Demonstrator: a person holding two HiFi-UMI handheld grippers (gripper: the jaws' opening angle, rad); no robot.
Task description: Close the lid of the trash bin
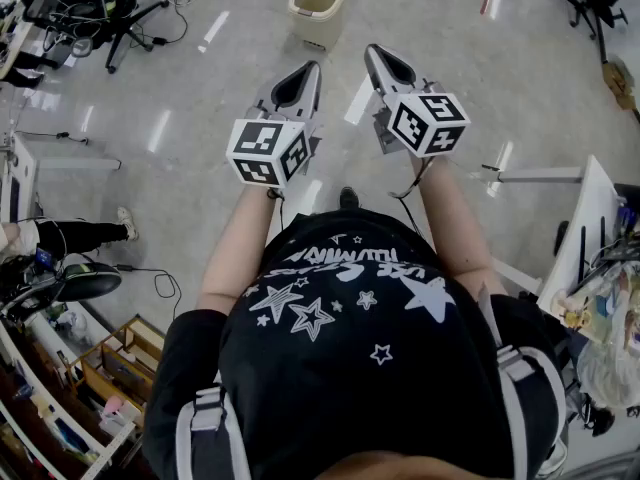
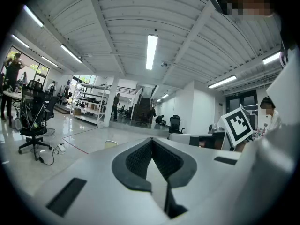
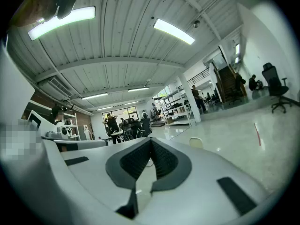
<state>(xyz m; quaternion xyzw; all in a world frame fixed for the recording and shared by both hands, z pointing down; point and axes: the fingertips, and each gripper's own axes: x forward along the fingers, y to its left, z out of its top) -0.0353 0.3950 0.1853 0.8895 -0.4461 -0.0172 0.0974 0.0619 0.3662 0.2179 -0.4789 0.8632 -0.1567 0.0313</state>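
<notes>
left gripper (image 1: 308, 72) and right gripper (image 1: 376, 54) both pinched shut, empty; best step up to the trash bin (image 1: 318, 8), well ahead, before pressing it closed gently

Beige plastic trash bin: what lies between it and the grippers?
Head view: only bare grey floor separates the beige plastic trash bin from the left gripper and right gripper.

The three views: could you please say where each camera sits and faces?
Head view: on the person's head, looking steeply down; shows torso, forearms, left gripper, right gripper, trash bin.
Left gripper view: rides the left gripper, faces along its shut jaws across the hall.
Right gripper view: same, on the right gripper.
Shared: all three show the trash bin ahead.
</notes>
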